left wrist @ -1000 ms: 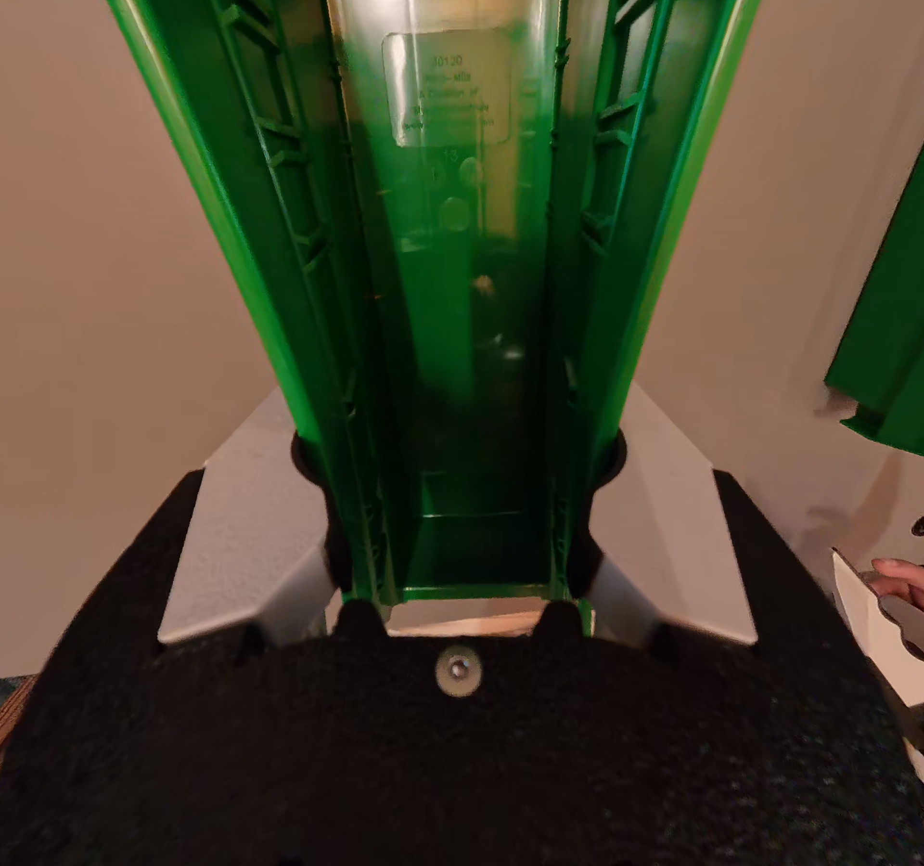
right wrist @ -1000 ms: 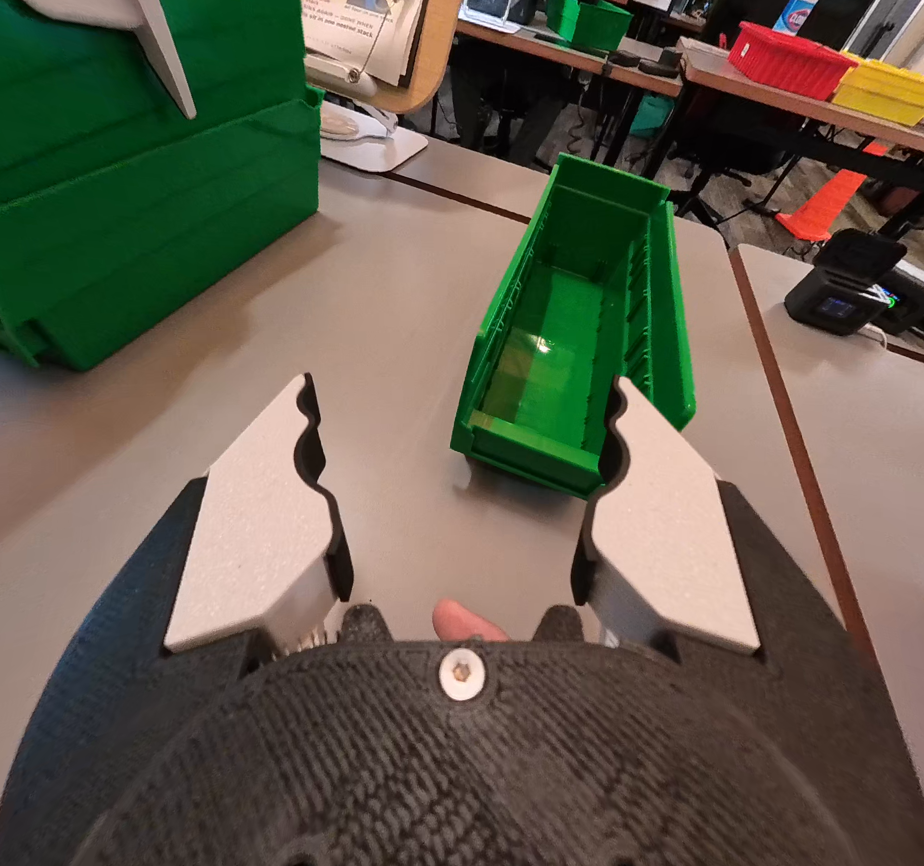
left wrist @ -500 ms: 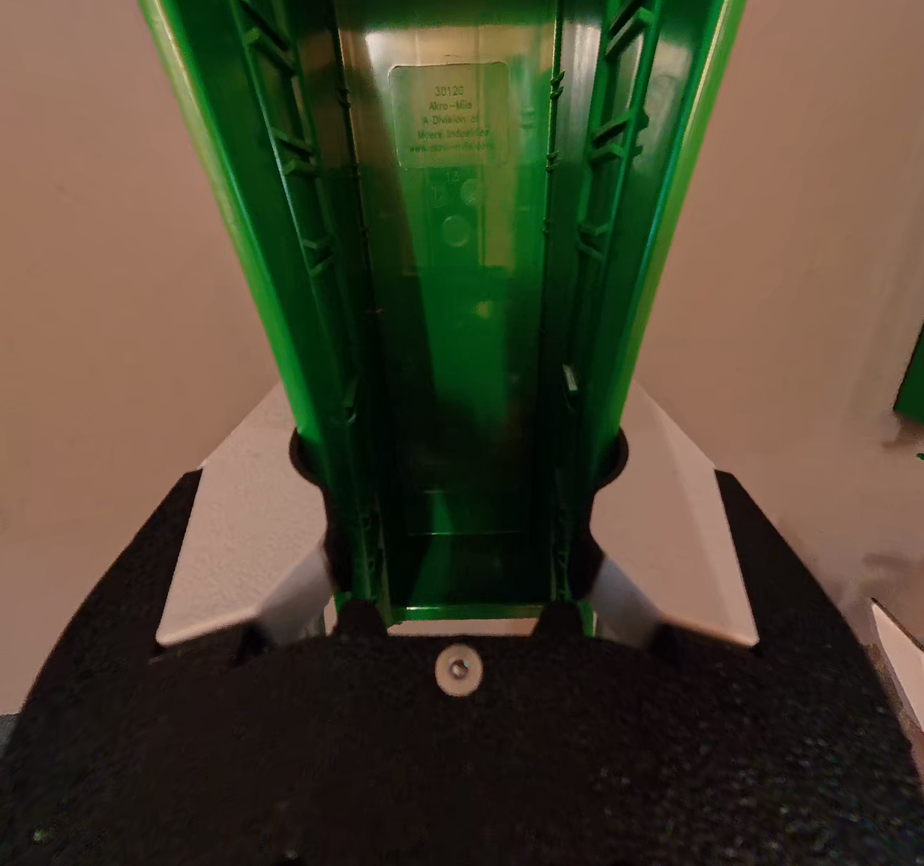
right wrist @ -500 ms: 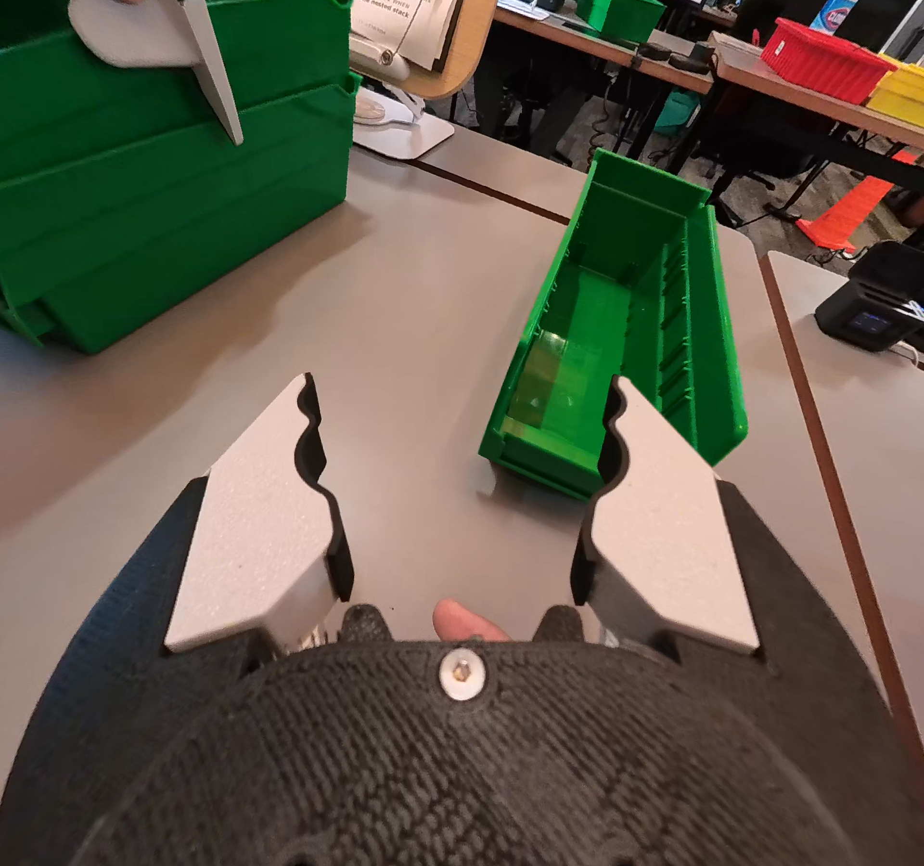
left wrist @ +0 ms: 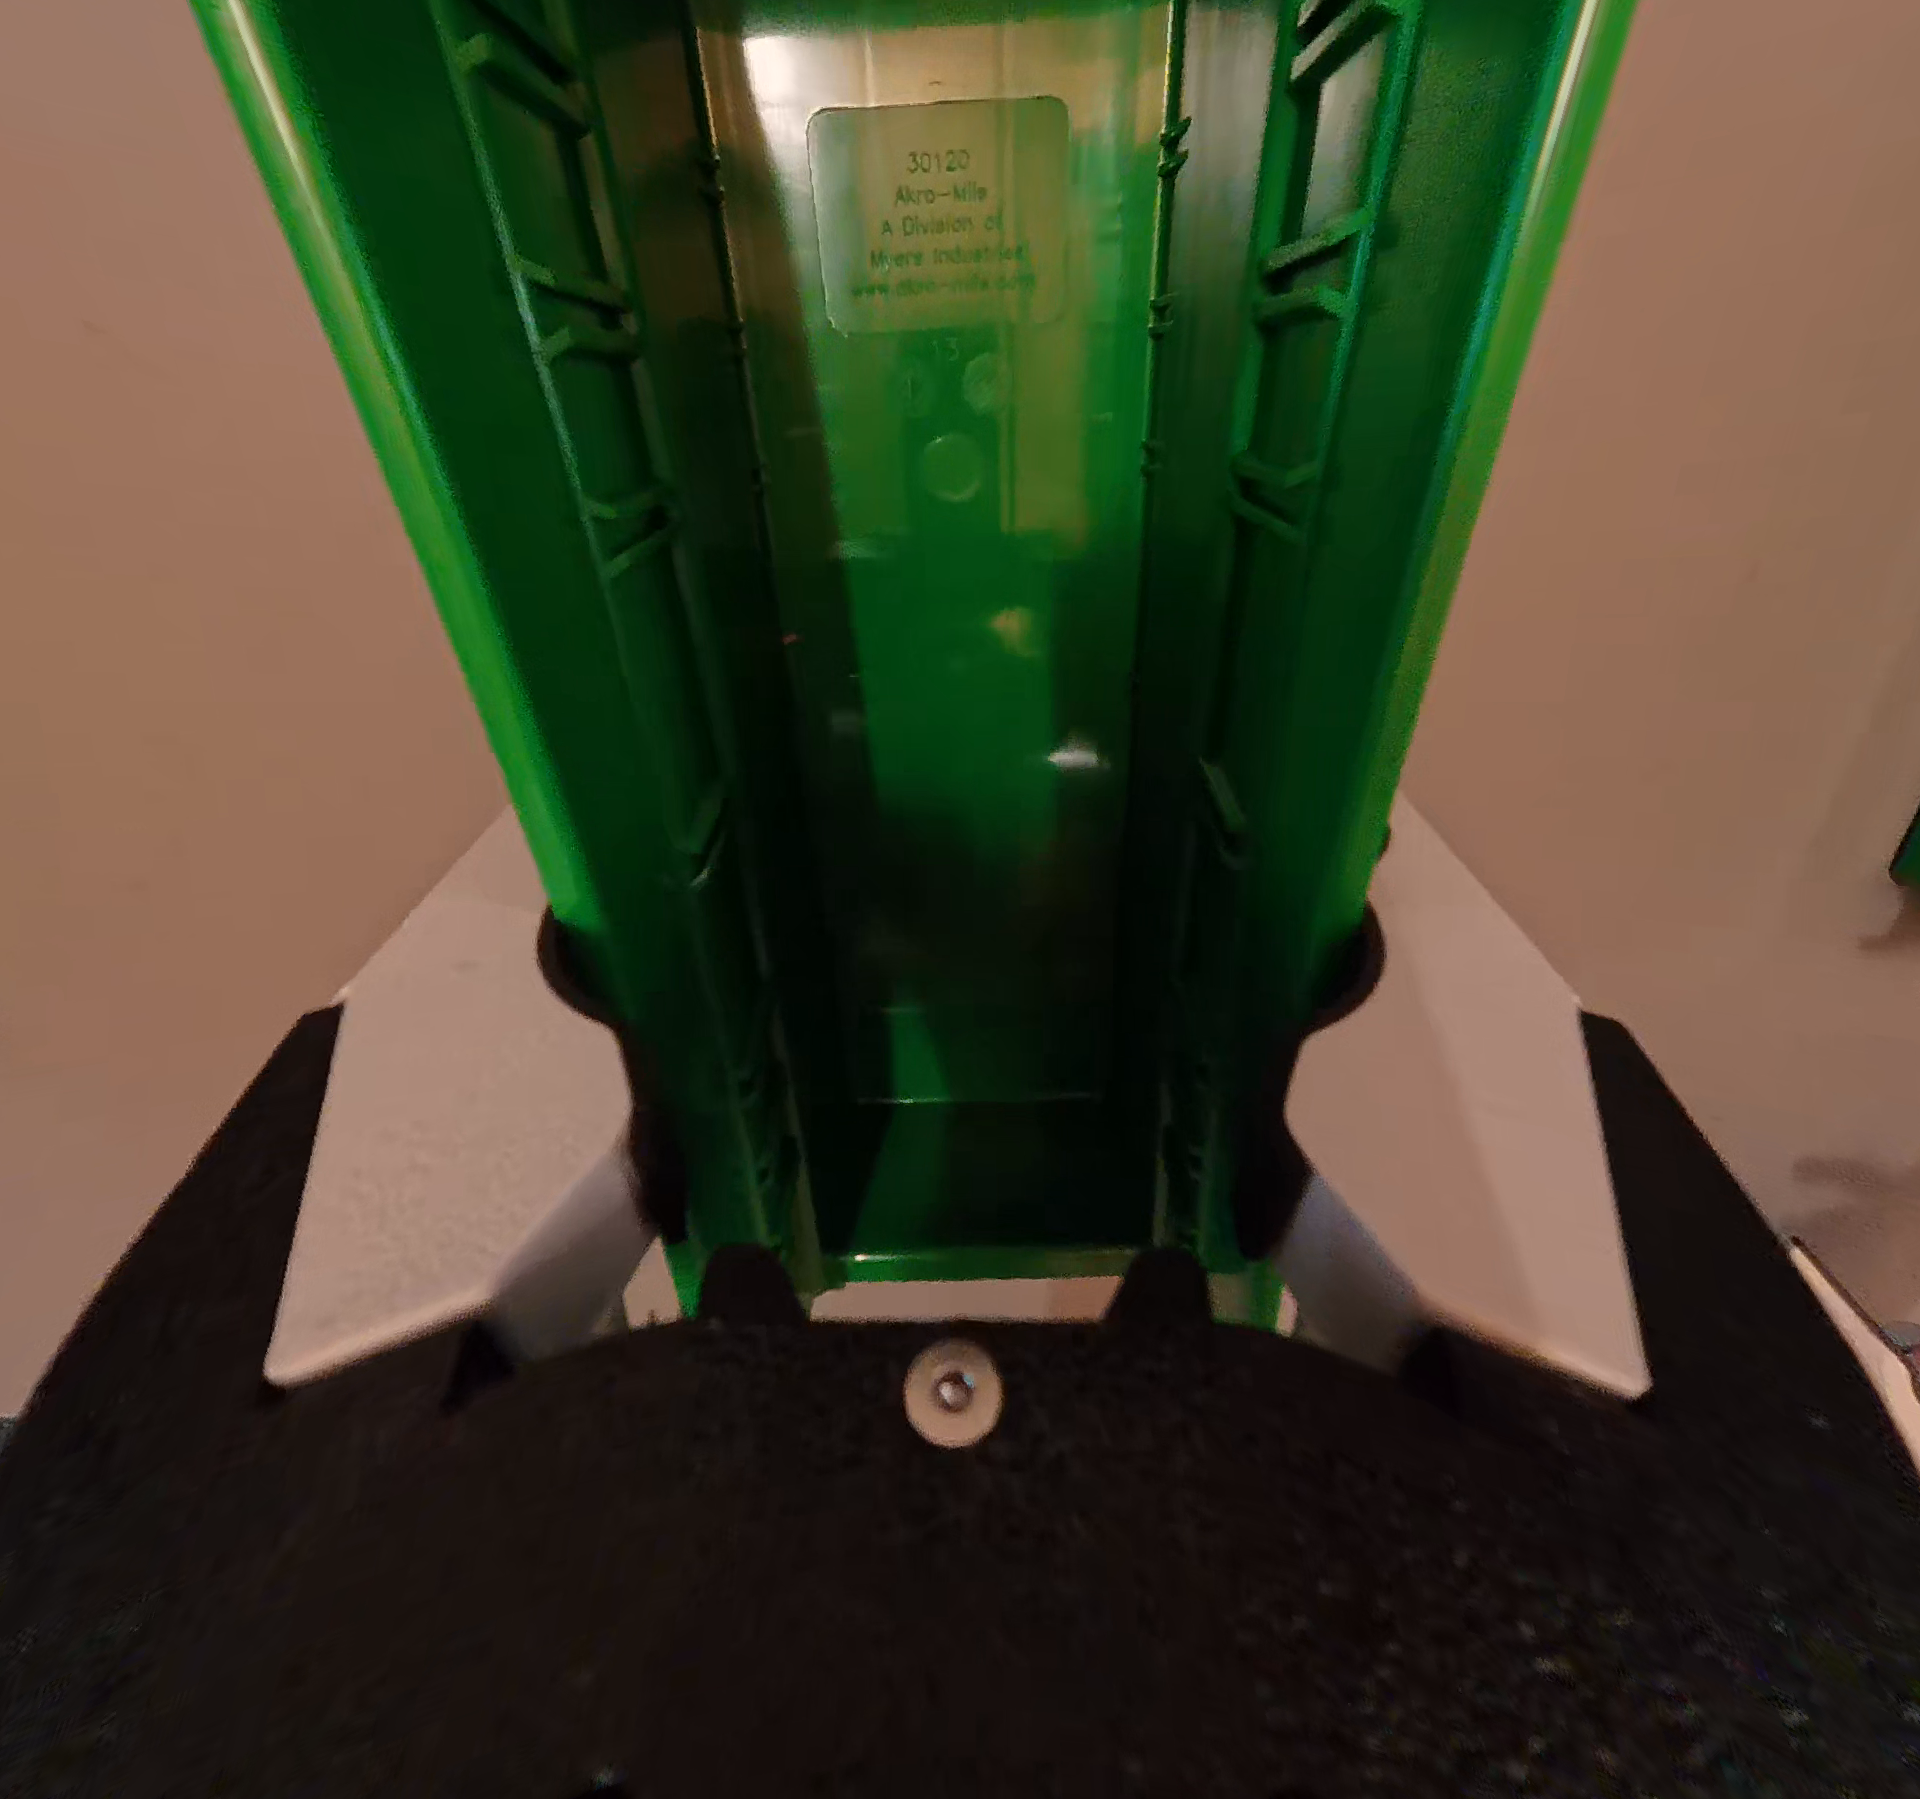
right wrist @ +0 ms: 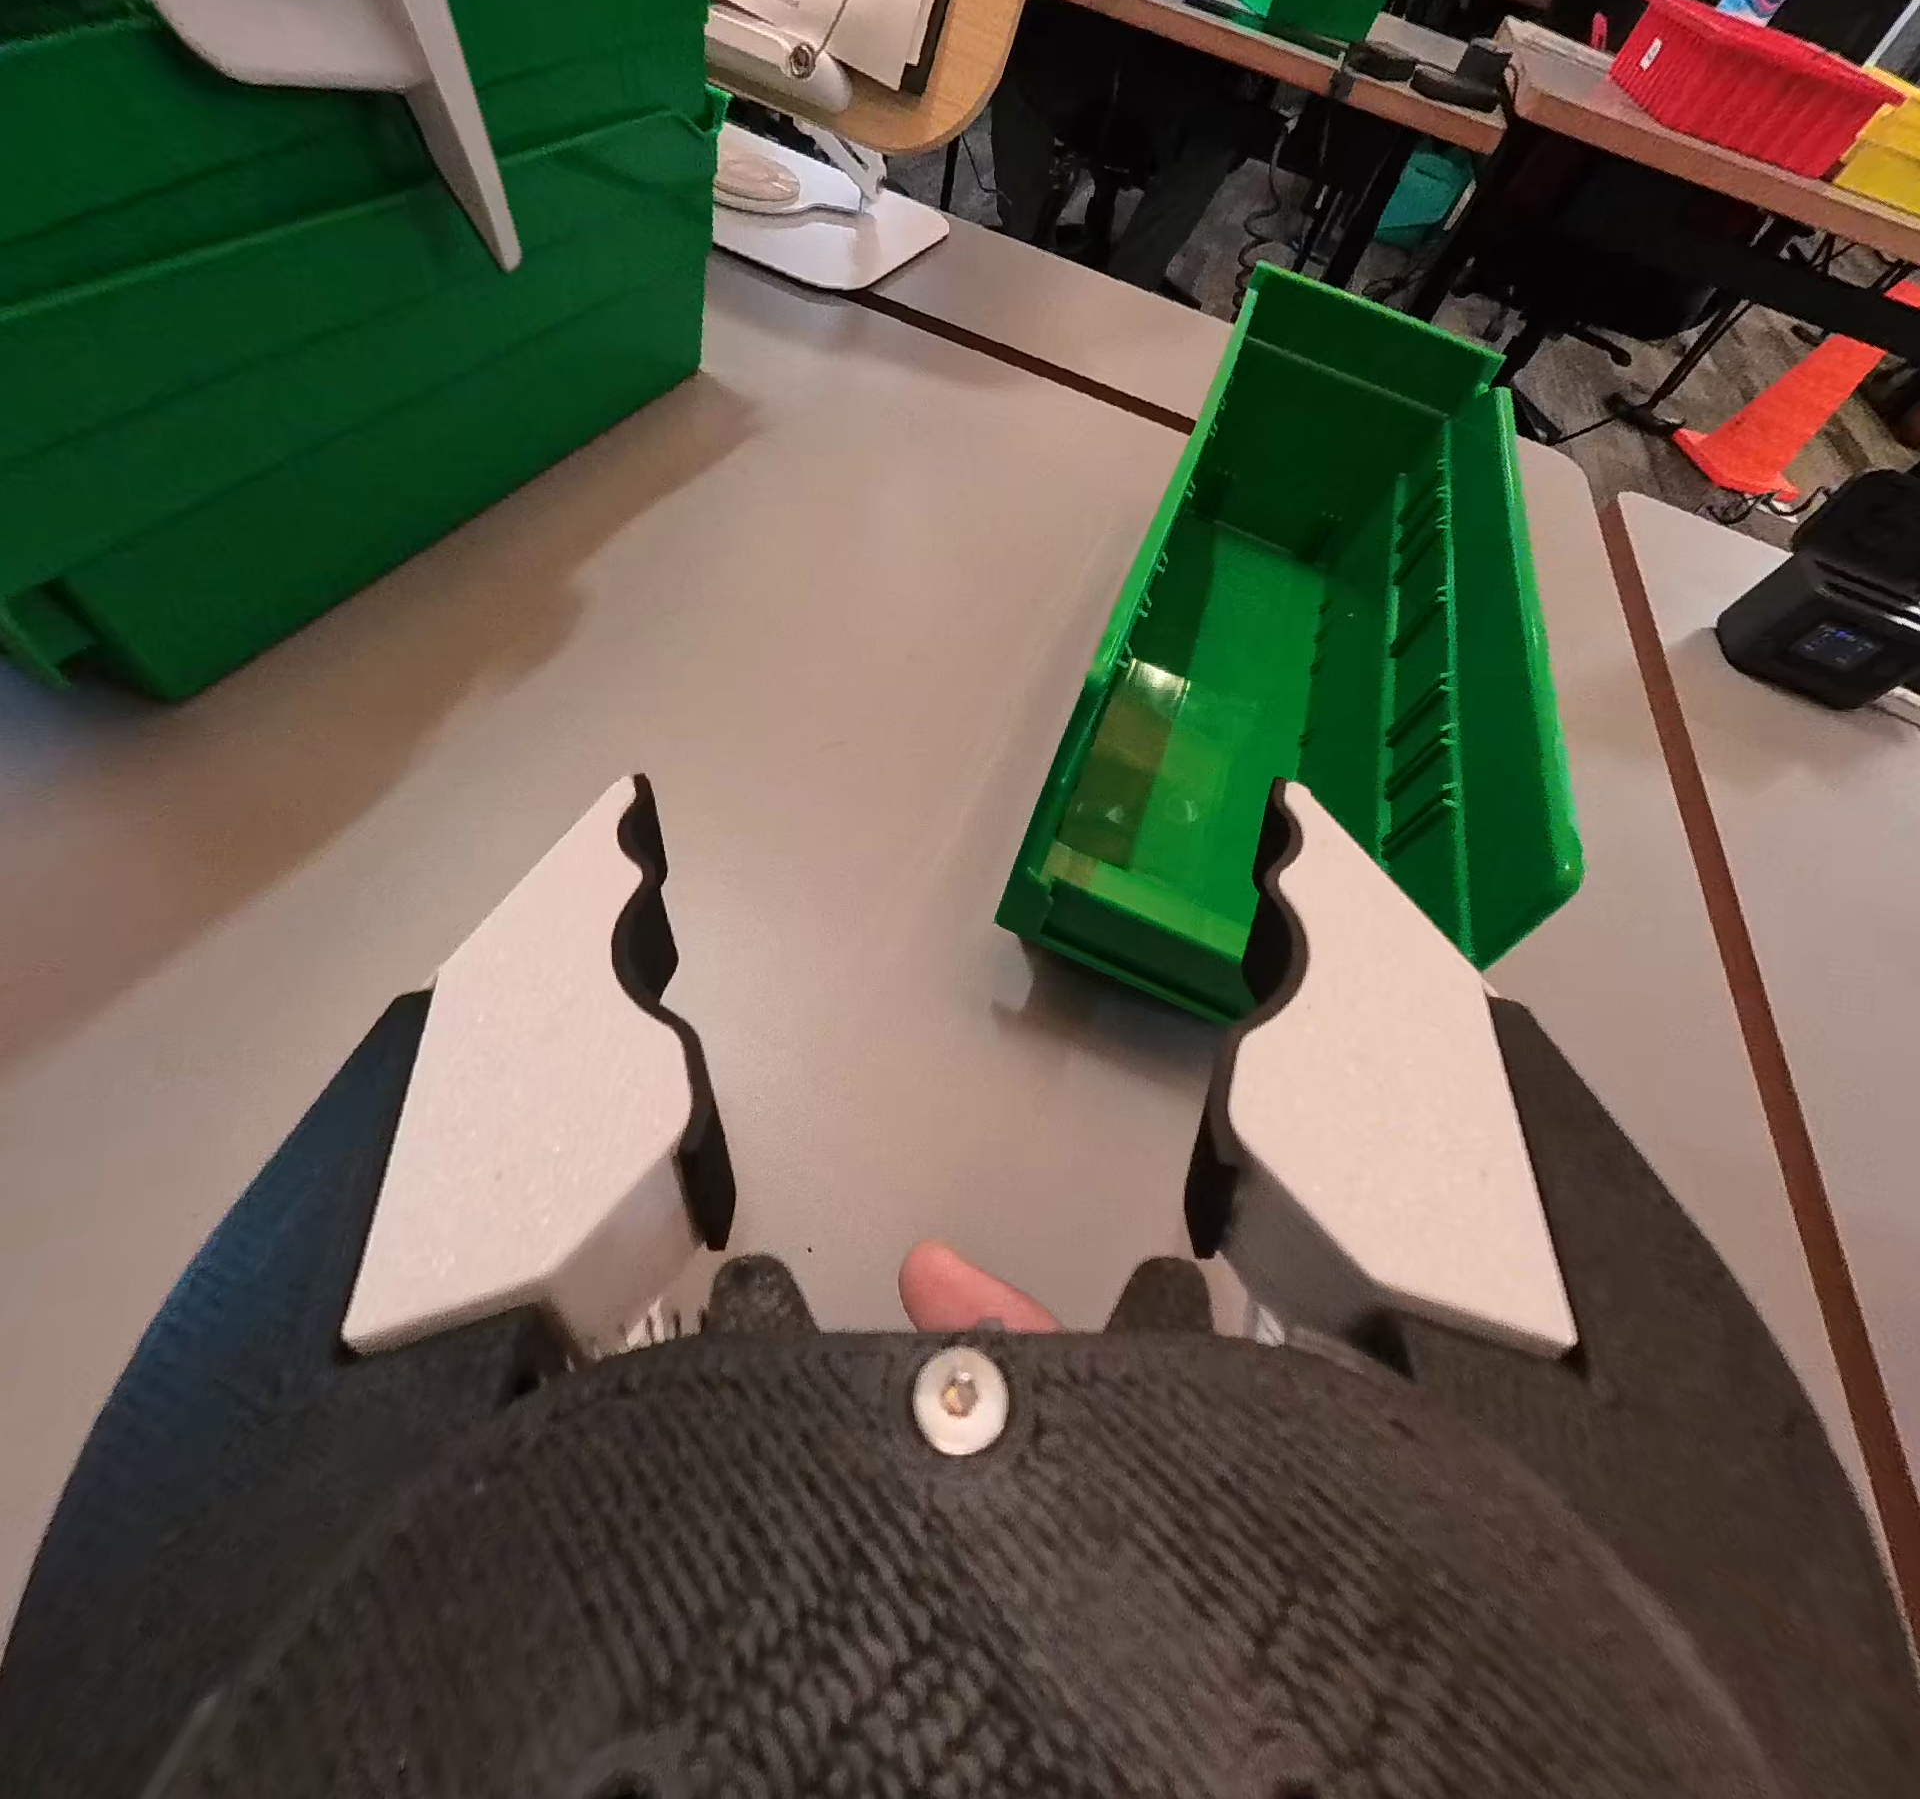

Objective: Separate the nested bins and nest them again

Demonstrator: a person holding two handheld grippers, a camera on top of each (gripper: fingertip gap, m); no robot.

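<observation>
The left tool (left wrist: 961,960) stays clamped across a green bin (left wrist: 956,606), one finger outside each long wall; the bin's floor fills more of its view than before. The right tool (right wrist: 961,902) hangs with jaws apart above the table (right wrist: 831,627); the single green bin (right wrist: 1320,669) ahead has slid further right, the nested green bins (right wrist: 312,378) ahead-left

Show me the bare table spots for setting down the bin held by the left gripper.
The widest bare stretch of table lies between the stacked green bins and the lone green bin, reaching back to the open right gripper. A narrow strip runs right of the lone bin up to the table seam. The far-left corner by the stand is crowded.
</observation>
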